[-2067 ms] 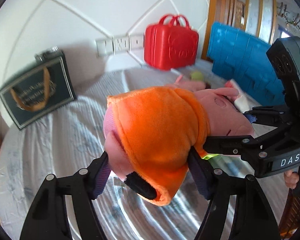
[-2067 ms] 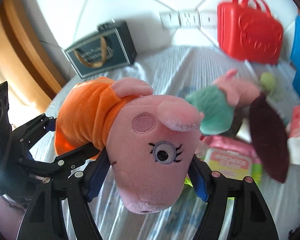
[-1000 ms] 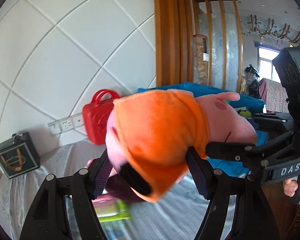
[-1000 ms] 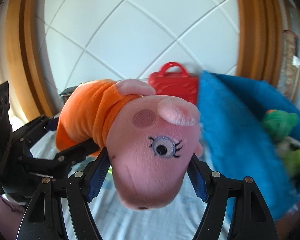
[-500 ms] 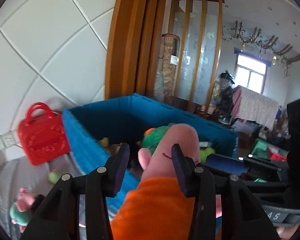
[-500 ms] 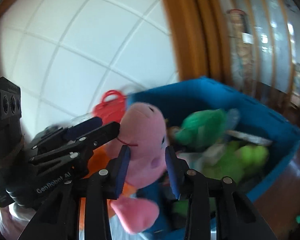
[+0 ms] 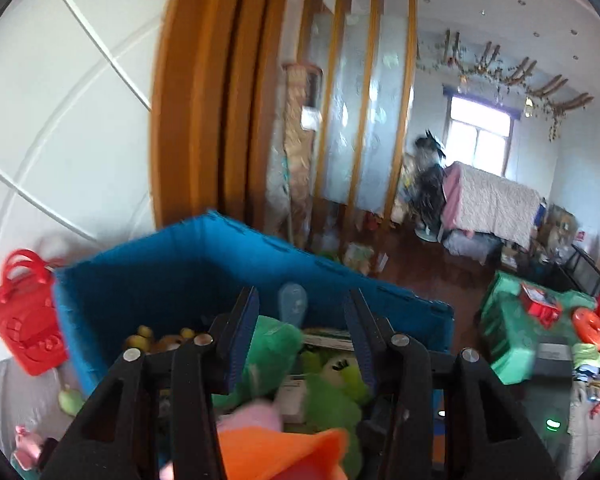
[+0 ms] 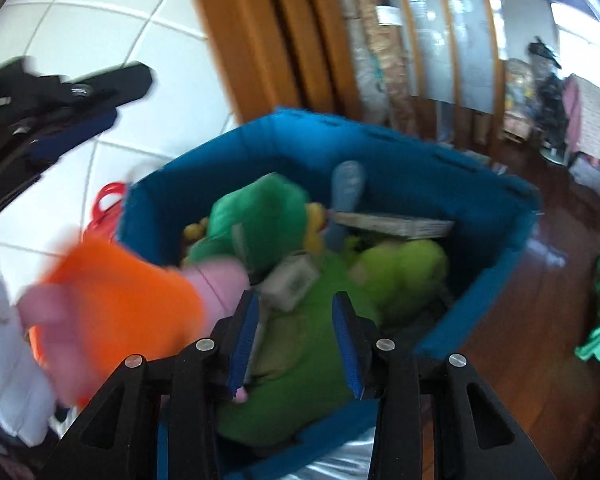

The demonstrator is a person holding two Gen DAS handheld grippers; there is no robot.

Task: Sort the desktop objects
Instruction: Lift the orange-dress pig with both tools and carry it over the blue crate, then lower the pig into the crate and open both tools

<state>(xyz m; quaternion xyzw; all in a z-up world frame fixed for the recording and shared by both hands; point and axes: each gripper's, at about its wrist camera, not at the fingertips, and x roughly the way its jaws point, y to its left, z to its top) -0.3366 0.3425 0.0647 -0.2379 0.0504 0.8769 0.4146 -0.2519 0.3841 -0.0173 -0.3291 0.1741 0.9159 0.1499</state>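
The left gripper (image 7: pixel 302 324) hovers over the blue bin (image 7: pixel 148 280); its jaws have just been closing and then eased slightly apart, and nothing sits between the pads; they stand released. The right gripper (image 8: pixel 296 320) also points down into the bin (image 8: pixel 480 280); its jaws have likewise narrowed, then parted a little, with nothing between them. The pig plush (image 8: pixel 116 300), pink in an orange dress, is blurred at the bin's near left edge, free of both grippers; whether it rests on anything cannot be told; in the left view its orange dress (image 7: pixel 276 452) shows just below the jaws. Inside the bin lie a green plush (image 8: pixel 260 216), a lime-green plush (image 8: pixel 404 268), a small white box (image 8: pixel 290 282) and a pale blue thing (image 8: pixel 348 184) standing upright. A red case (image 7: pixel 24 316) stands just beside the bin, against the white wall (image 7: pixel 60 120).
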